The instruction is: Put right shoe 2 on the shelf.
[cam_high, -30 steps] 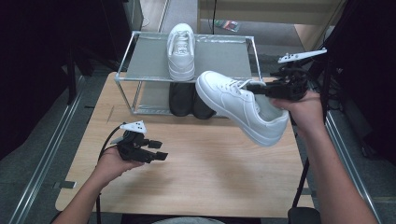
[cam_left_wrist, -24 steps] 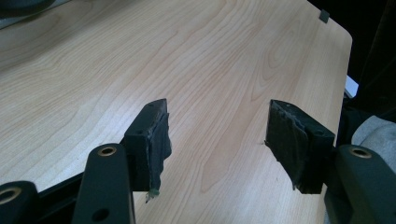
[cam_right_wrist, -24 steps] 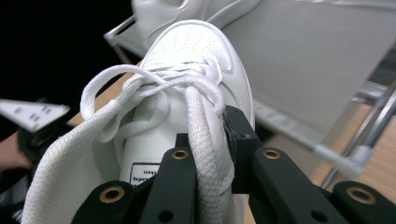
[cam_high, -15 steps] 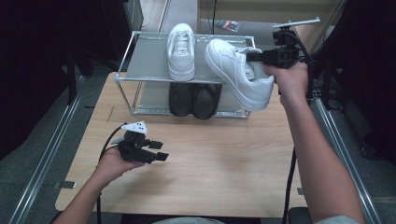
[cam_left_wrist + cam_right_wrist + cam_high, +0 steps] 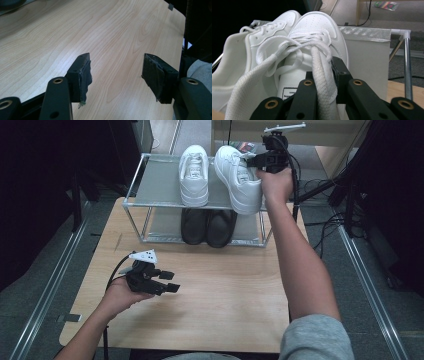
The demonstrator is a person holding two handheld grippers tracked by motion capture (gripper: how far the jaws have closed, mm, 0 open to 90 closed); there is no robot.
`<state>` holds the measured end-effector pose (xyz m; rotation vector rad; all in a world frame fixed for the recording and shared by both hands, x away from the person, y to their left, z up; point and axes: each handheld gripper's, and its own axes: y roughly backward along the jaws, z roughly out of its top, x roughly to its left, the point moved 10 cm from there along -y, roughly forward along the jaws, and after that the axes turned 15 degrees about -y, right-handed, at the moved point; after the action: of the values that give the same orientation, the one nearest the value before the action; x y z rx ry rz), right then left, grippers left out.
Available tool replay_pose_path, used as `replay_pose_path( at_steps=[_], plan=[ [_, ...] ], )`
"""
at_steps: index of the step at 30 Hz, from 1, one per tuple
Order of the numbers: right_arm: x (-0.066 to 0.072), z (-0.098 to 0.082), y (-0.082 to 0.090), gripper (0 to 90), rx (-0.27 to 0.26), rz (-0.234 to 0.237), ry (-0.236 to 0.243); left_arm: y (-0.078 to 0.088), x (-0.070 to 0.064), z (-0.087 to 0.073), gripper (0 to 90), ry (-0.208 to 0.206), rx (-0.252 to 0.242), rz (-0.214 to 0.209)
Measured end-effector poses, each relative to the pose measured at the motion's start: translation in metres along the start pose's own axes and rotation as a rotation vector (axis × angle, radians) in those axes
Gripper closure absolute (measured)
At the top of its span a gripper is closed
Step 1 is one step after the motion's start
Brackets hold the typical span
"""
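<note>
My right gripper (image 5: 258, 160) is shut on the padded upper edge of a white sneaker (image 5: 239, 180), holding it over the top shelf of a metal shoe rack (image 5: 156, 187). Its toe points away and its heel hangs past the shelf's front edge. A matching white sneaker (image 5: 194, 174) lies just left of it on the shelf. In the right gripper view the jaws (image 5: 324, 72) pinch the held sneaker's (image 5: 312, 32) mesh edge, with the other sneaker (image 5: 242, 52) at left. My left gripper (image 5: 167, 282) rests low over the wooden table (image 5: 225, 290), open and empty (image 5: 116, 70).
A pair of black shoes (image 5: 208, 226) sits on the rack's lower level. Bare shelf surface lies left of the white sneakers. Cables (image 5: 325, 190) trail on the floor to the right of the table.
My right hand has carried the white sneaker from above the table's right side back and up to the rack's top shelf, turning it toe-away. The left hand has stayed put.
</note>
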<state>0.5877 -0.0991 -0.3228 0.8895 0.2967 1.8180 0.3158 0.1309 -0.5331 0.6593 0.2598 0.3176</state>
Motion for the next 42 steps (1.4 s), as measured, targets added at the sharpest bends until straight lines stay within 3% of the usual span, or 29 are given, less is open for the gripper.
replay_pose_path(
  at_steps=[5, 9, 17, 21, 24, 27, 33, 37, 42],
  plan=[
    [0.007, 0.005, -0.019, 83.3, -0.029, -0.027, -0.049, -0.001, -0.002, 0.002, 40.6, -0.01, -0.003, -0.002],
    [0.009, 0.013, -0.033, 83.3, -0.053, -0.094, -0.057, -0.002, -0.004, 0.002, 40.7, -0.016, -0.001, -0.011],
    [0.016, 0.008, -0.054, 83.0, -0.052, -0.116, -0.094, -0.002, -0.005, 0.003, 41.4, -0.024, -0.001, -0.009],
    [0.02, 0.005, -0.061, 81.9, -0.062, -0.144, -0.083, -0.002, -0.005, 0.004, 41.4, -0.028, -0.002, -0.01],
    [0.021, 0.002, -0.064, 79.5, -0.053, -0.148, -0.112, -0.003, -0.006, 0.004, 41.4, -0.029, 0.002, -0.012],
    [0.022, -0.002, -0.066, 78.7, -0.057, -0.162, -0.1, -0.004, -0.007, 0.003, 41.4, -0.032, 0.013, -0.01],
    [0.022, -0.004, -0.066, 72.3, -0.045, -0.15, -0.071, -0.004, -0.005, 0.003, 41.4, -0.026, 0.01, -0.011],
    [0.025, -0.003, -0.065, 61.9, -0.031, -0.109, -0.078, -0.005, -0.007, 0.002, 41.4, -0.031, 0.013, -0.012],
    [0.031, 0.001, -0.053, 61.1, -0.051, -0.055, -0.034, -0.006, -0.007, 0.002, 41.3, -0.028, 0.015, -0.017]
  ],
)
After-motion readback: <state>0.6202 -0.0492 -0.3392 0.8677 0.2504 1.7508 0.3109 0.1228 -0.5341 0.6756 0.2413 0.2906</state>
